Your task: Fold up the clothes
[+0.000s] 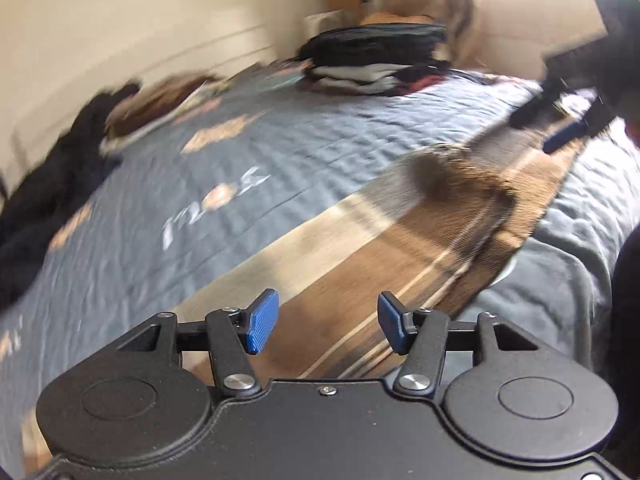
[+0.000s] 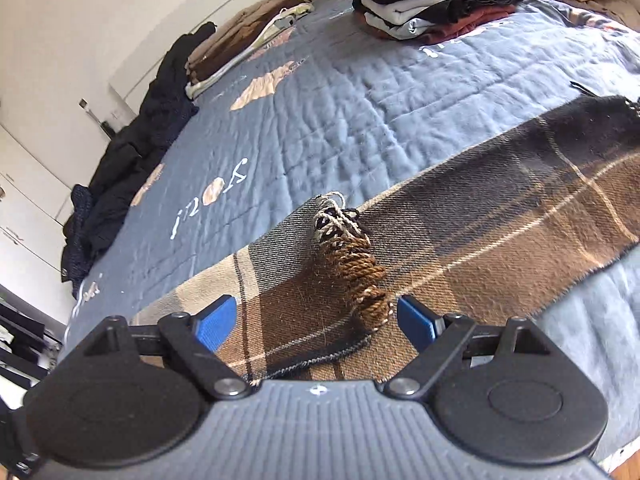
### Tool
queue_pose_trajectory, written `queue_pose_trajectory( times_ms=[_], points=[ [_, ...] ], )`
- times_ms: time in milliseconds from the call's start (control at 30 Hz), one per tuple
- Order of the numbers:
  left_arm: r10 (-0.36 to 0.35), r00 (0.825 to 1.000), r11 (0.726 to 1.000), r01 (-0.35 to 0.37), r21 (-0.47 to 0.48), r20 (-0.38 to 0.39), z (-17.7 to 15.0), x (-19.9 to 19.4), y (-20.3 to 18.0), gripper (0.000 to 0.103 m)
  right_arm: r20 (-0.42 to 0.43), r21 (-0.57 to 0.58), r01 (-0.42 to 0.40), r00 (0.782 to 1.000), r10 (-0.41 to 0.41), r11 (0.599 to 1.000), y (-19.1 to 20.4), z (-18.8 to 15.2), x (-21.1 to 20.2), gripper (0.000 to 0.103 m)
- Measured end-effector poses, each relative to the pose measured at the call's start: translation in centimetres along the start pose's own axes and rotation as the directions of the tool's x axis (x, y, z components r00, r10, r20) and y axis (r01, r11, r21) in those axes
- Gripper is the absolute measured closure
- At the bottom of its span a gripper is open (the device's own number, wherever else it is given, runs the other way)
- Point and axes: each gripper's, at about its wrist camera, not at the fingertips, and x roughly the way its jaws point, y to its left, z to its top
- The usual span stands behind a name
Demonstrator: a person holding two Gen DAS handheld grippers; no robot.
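A brown, grey and cream plaid scarf (image 2: 500, 216) lies stretched across the blue-grey quilt (image 2: 340, 100). Its knotted fringe (image 2: 348, 256) is flipped back onto the cloth. My right gripper (image 2: 316, 322) hovers over the scarf, open, with the tip of the fringe lying loose between the blue pads (image 2: 416, 320). The left wrist view is motion-blurred. There the scarf (image 1: 360, 272) runs under my left gripper (image 1: 328, 320), which is open with nothing between its pads. The right gripper (image 1: 544, 128) shows at the upper right, above the scarf's far end.
A stack of folded dark and white clothes (image 2: 432, 4) (image 1: 376, 60) sits at the far side of the bed. Folded brown garments (image 2: 240, 40) and a heap of black clothing (image 2: 132, 152) (image 1: 48, 184) line the left edge. White cupboards (image 2: 24, 200) stand beyond.
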Motion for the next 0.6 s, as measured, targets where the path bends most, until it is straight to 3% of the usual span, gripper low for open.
queue_pose_trajectory(
  times_ms=[133,333,600],
  points=[
    [0.014,0.999,0.993,-0.018,0.119,0.031,1.4,2.7,-5.5,0.048,0.011,0.005,-0.035,0.999,0.035,0.999,-0.4,0.1,-1.5,0.016],
    [0.044,0.998,0.967,-0.053,0.25,0.044,2.0,4.9,-10.5,0.048,0.0,-0.042,-0.01,1.0,0.01,0.999,-0.9,0.6,-2.4,0.016],
    [0.069,0.998,0.954,-0.069,0.293,0.01,2.2,7.1,-12.8,0.048,-0.061,-0.163,-0.016,0.998,0.006,0.986,-1.1,1.2,-2.3,0.015]
  ],
)
